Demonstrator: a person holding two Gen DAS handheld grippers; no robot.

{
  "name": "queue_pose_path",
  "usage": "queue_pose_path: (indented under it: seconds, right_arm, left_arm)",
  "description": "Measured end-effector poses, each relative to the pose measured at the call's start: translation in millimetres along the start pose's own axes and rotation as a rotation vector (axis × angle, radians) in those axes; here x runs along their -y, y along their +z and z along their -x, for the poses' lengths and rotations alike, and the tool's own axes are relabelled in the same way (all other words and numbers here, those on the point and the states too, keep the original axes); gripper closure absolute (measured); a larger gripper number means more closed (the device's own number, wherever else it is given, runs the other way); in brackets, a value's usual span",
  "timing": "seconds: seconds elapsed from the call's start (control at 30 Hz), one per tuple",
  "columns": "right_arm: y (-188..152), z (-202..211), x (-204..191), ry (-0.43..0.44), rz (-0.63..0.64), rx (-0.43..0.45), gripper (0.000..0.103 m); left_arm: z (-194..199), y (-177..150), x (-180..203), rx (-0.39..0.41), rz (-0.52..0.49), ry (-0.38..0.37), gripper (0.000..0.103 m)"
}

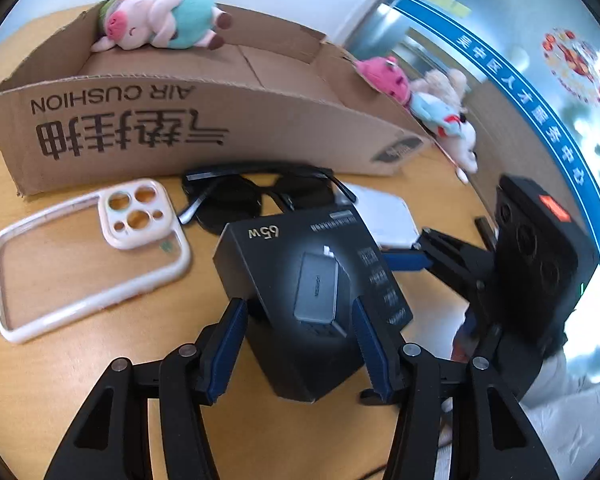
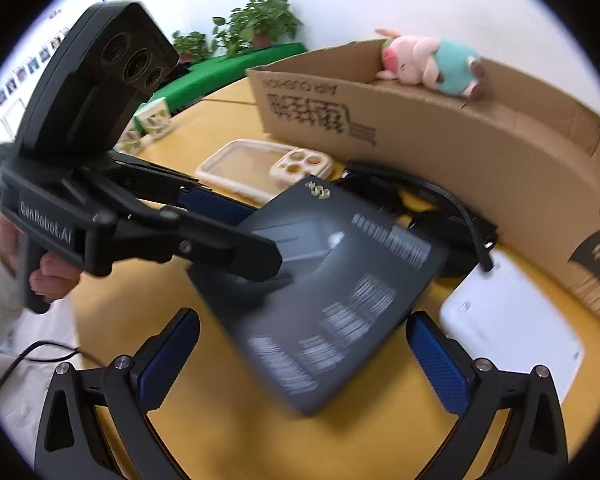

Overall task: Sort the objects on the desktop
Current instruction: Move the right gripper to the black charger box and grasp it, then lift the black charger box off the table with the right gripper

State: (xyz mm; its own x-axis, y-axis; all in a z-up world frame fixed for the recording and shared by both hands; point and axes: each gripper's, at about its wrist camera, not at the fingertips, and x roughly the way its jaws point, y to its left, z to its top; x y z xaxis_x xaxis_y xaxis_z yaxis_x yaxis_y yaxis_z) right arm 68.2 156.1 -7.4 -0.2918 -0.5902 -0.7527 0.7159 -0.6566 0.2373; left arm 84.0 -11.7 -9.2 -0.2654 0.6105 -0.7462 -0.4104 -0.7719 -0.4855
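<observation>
My left gripper (image 1: 300, 320) is shut on a black 65W charger box (image 1: 300, 272) and holds it tilted above the wooden table (image 1: 60, 380). The box also shows in the right wrist view (image 2: 332, 292), with the left gripper's fingers (image 2: 236, 256) clamped on its left edge. My right gripper (image 2: 304, 352) is open, its blue pads on either side of the box's near corner without touching it. Behind lie black sunglasses (image 1: 256, 196), a clear phone case (image 1: 88, 256) and a white power bank (image 1: 388, 216). A cardboard box (image 1: 204, 120) stands at the back.
A pink pig plush (image 1: 160, 20) lies on the cardboard box's rim. More plush toys (image 1: 432, 108) hang at its right end. Potted plants (image 2: 256, 24) and a green bench stand far behind the table. The right gripper's body (image 1: 532, 264) is close on the right.
</observation>
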Motion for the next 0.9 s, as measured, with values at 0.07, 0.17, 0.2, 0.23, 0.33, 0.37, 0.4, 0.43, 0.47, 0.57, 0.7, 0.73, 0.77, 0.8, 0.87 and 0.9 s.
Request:
queue_pose_path:
  seconds: [0.07,0.17,0.2,0.23,0.33,0.37,0.4,0.43,0.47,0.57,0.7,0.73,0.77,0.8,0.87,0.9]
  right_arm:
    - [-6.2,10.9,3.8,0.043,-0.008,0.014,0.0]
    - [-11.9,13.8,4.5,-0.004,0.006,0.002,0.0]
    - [-12.1,12.2,4.1,-0.011,0.01,-0.002,0.0]
    - [-11.6,9.2,2.6,-0.032,0.022,-0.007,0.0]
    - [-8.2,-2.4,-3.1,-0.051,0.05,-0.008,0.0]
    - [-6.6,-5.4,-3.6,-0.062,0.043,-0.002,0.0]
    - [-5.4,-7.9,-3.7,-0.074,0.037,0.003,0.0]
    - [-4.8,-8.5,-4.0,-0.073,0.037,0.007,0.0]
    - [-4.7,-6.9,-4.3,-0.072,0.037,0.014,0.0]
    - [-2.9,7.7,-2.4,-0.069,0.023,0.064,0.0]
    - [12.5,39.6,-2.9,-0.134,0.058,0.147,0.001]
    - [18.1,46.4,-3.9,-0.155,0.085,0.159,0.001]
    - [22.0,49.7,-2.9,-0.164,0.093,0.161,0.001]
    - [24.6,51.0,-0.2,-0.173,0.086,0.16,0.001]
    - [25.4,48.0,6.0,-0.173,0.074,0.136,0.001]
    - [23.6,45.3,7.5,-0.175,0.074,0.119,0.001]
  left_arm:
    - [0.2,-3.6,-2.9,-0.001,0.032,-0.03,0.051]
    - [-6.4,-5.3,-12.5,0.003,0.093,-0.011,0.046]
    - [-9.3,-4.8,-16.9,0.005,0.124,-0.034,0.046]
    - [-12.4,-3.7,-18.5,0.005,0.142,-0.049,0.046]
    - [-17.9,-2.1,-15.1,0.007,0.136,-0.068,0.046]
    - [-19.0,-2.4,-12.8,0.009,0.131,-0.063,0.046]
    - [-17.1,-2.9,-10.3,0.024,0.119,-0.04,0.046]
    - [-15.8,-3.0,-9.6,0.025,0.119,-0.036,0.048]
    - [-14.9,-2.7,-9.9,0.026,0.122,-0.035,0.052]
    - [-7.0,-1.6,-4.5,0.049,0.116,-0.034,0.06]
    - [5.6,4.6,22.7,0.089,0.056,-0.013,0.066]
    - [9.2,8.4,26.0,0.107,0.055,-0.011,0.067]
    - [11.3,9.9,27.6,0.121,0.051,-0.01,0.067]
    - [11.5,12.7,29.1,0.129,0.042,-0.003,0.067]
    - [7.7,17.5,30.6,0.122,0.041,0.013,0.067]
    - [5.3,18.2,30.2,0.12,0.044,0.024,0.067]
